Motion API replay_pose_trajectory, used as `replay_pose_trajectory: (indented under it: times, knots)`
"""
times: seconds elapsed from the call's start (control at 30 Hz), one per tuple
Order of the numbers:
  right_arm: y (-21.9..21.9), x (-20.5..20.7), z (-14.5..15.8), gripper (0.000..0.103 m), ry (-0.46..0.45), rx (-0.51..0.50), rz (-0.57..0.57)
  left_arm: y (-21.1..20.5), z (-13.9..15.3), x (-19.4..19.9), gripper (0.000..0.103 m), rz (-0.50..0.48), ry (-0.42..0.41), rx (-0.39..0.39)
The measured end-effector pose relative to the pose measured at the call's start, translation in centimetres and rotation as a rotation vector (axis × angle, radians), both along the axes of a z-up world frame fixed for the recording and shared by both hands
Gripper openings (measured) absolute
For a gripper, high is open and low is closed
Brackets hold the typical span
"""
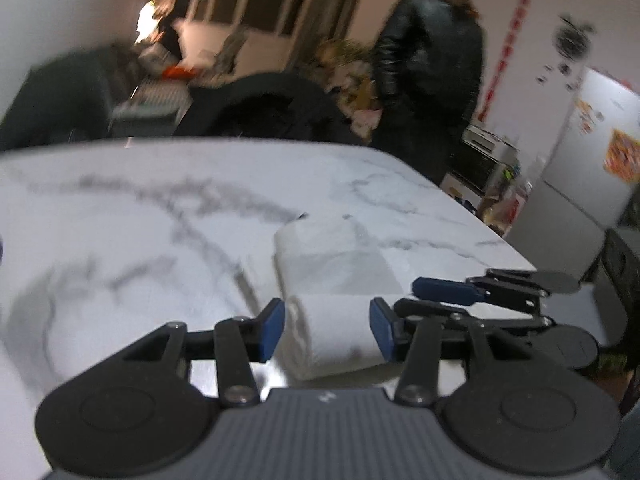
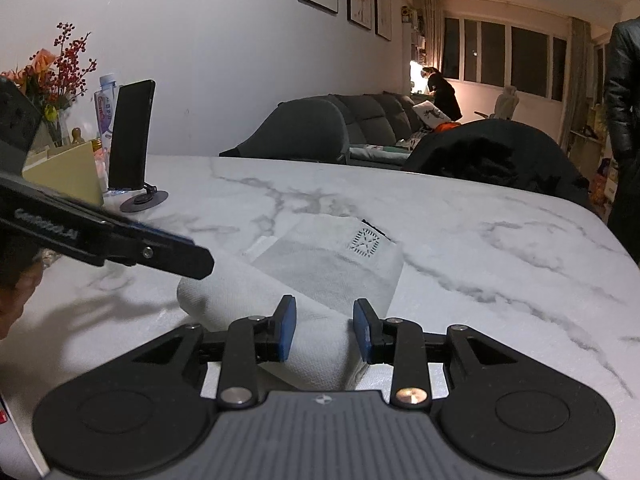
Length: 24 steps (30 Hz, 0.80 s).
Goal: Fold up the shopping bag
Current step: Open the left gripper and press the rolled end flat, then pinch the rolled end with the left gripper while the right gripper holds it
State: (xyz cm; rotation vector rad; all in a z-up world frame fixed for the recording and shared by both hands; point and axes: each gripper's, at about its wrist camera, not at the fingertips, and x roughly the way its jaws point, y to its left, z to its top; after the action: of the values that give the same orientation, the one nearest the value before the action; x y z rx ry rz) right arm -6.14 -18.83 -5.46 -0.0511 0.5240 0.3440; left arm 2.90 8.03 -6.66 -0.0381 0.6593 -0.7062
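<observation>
Nearest each camera, both grippers straddle the near rolled edge of the shopping bag (image 2: 320,280), a white fabric bag lying on the marble-patterned counter (image 2: 500,240).

The left gripper (image 1: 327,330) has its jaws partly open, one blue pad on each side of the roll. The pads stand just beside the fabric, and the blur makes contact uncertain. The right gripper (image 2: 325,330) is set the same way: jaws partly open, fabric between them, no firm clamp visible.

In the left view the right gripper appears just to the right, level with the roll. In the right view the left gripper crosses in from the left above the roll's left end. This paired placement likely serves to hold both ends of the roll evenly so the fold stays straight.

Beyond the roll, the flat remainder of the bag extends away across the counter, with a small printed label (image 2: 363,239) near its far edge. The fold is judged to be partly complete.

Farther left stand a phone on a stand (image 2: 132,136) and a flower vase (image 2: 56,76). A person in a dark jacket (image 1: 432,60) stands beyond the counter's far right.
</observation>
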Motion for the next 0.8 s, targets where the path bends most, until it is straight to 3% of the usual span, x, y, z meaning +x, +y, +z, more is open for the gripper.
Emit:
replay_pose_trajectory:
  times: [0.4,0.7,0.8]
  knots:
    - [0.2,0.1,0.1,0.032,0.001,-0.003,0.003,-4.2,-0.7,-1.9,0.046,-0.231,-0.256,0.28]
    - [0.3,0.3,0.1,0.032,0.007,-0.001,0.005,-5.9,-2.2,-3.8,0.058,-0.333,-0.404,0.432]
    - [0.3,0.3,0.1,0.032,0.007,0.002,0.007,-6.0,-2.3,-4.2,0.058,-0.334,-0.424,0.443]
